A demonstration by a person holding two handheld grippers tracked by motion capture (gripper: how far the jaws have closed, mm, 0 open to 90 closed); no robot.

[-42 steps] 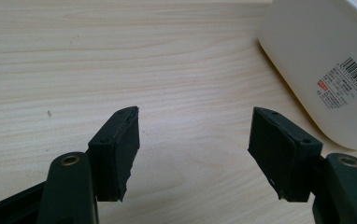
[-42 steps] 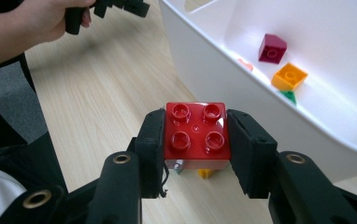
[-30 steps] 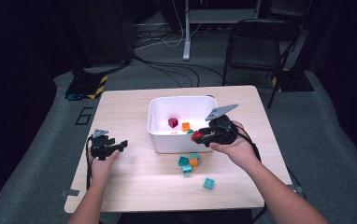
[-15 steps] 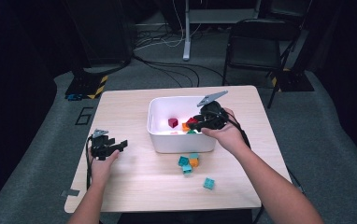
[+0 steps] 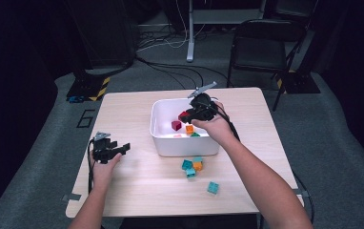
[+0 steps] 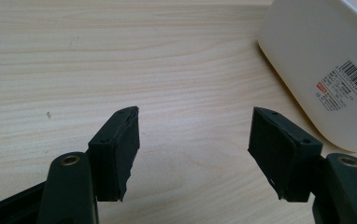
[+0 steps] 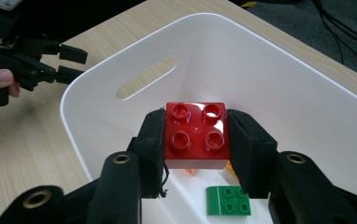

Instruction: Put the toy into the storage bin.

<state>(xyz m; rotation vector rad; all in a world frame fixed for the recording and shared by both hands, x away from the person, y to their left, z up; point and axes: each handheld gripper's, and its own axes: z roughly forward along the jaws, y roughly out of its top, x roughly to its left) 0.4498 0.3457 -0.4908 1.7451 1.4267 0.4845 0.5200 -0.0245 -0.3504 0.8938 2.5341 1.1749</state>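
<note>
At nine o'clock on the table [image 5: 137,191], the left gripper [image 5: 123,148] rests with jaws spread wide, nothing between them. At twelve o'clock sits the white bin [image 5: 163,138], holding a dark red block [image 5: 176,125], an orange one [image 5: 189,129] and a green one [image 7: 228,200]. Over the bin, the right gripper [image 7: 196,144] clamps a red brick [image 7: 196,135]. At six o'clock lie teal blocks [image 5: 188,166].

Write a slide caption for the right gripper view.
Right gripper clamps a red four-stud plastic brick above the white plastic bin holding a green brick.
</note>
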